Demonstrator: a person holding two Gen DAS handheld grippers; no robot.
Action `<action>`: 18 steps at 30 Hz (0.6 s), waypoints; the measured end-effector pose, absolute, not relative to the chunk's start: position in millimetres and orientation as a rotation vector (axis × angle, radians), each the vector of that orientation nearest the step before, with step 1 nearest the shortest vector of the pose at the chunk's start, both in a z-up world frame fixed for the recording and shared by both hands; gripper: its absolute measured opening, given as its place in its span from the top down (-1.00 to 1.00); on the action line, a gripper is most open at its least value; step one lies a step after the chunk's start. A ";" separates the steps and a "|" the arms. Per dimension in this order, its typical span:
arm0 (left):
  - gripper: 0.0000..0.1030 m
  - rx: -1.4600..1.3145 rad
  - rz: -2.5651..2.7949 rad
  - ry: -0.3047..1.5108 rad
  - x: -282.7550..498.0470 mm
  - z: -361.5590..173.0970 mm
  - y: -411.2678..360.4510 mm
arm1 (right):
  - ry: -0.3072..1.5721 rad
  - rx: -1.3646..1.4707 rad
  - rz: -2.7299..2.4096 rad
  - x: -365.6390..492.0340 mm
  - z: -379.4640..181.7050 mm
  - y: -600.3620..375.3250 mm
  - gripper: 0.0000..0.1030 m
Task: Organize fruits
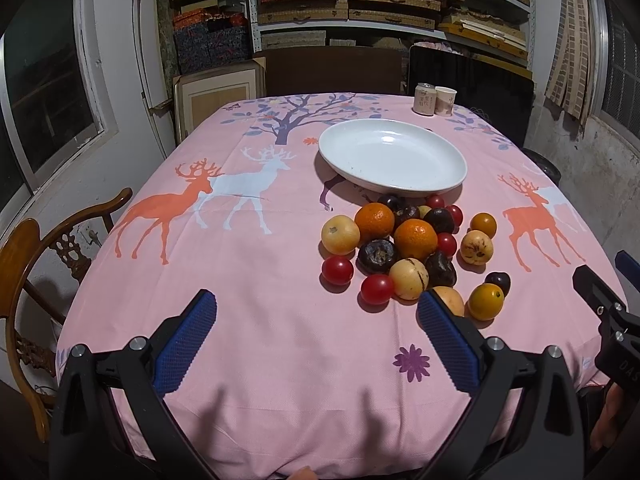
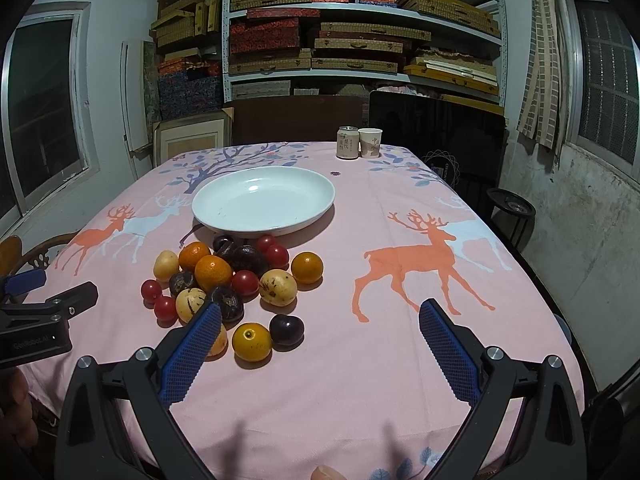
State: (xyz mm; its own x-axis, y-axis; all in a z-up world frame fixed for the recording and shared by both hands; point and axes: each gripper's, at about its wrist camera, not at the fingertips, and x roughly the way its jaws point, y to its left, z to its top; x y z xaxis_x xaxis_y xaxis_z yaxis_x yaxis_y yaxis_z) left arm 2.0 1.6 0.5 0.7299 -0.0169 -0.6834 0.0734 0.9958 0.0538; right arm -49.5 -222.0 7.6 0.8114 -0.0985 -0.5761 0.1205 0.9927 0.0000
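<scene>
Left hand-held gripper [image 1: 316, 334]: fills the bottom of the left wrist view, its two blue ribbed fingers spread wide apart, with nothing between them; only pink cloth shows in the gap.
Right hand-held gripper [image 2: 320, 344]: bottom of the right wrist view, its fingers just as widely spread and holding nothing; its left pad [image 2: 191, 354] overlaps the near edge of the fruit pile.
Tabletop [image 1: 248, 280]: covered by a pink cloth printed with orange and white deer and a purple tree.
Fruit pile [image 1: 412, 248]: loose on the cloth at centre right of the left wrist view, lower left of centre in the right wrist view, just in front of the plate. It mixes oranges [image 1: 415, 239], pale yellow round fruits [image 1: 340, 235], small red tomatoes [image 1: 337, 269] and dark purple-brown fruits [image 1: 377, 255], most of them touching one another.
Outlying fruit: a yellow-orange citrus [image 2: 252, 341] and a dark plum [image 2: 286, 329] sit side by side nearest the grippers.
Plate [image 1: 436, 184]: a wide, shallow white dish beyond the pile, upper centre of both views; nothing lies in it.
Can and cup: a drinks can [image 2: 347, 142] and a paper cup [image 2: 370, 143] stand upright together at the far edge of the tabletop.
Chair [image 1: 28, 256]: carved wood, at the left edge of the left wrist view.
Shelves [image 2: 360, 40]: stacked with flat boxes across the back wall.
</scene>
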 end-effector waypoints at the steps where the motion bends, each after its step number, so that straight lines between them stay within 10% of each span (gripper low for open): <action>1: -0.92 0.078 -0.050 0.751 1.6 0.8 1.4 | 0.614 0.037 -0.116 -49.5 7.5 -222.0 -0.93; 18: -0.92 0.144 -0.173 0.844 21.6 -46.9 -17.2 | 0.638 0.066 -0.112 -39.3 -2.2 -234.5 -0.93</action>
State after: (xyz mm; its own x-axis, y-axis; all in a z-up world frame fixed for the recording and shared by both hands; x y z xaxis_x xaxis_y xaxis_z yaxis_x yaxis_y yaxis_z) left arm 21.6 -17.2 -46.9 0.6522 -0.0949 -0.7521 0.2086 0.9763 0.0577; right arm -39.3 -234.4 -2.2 0.7973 -0.0839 -0.5977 0.1247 0.9918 0.0271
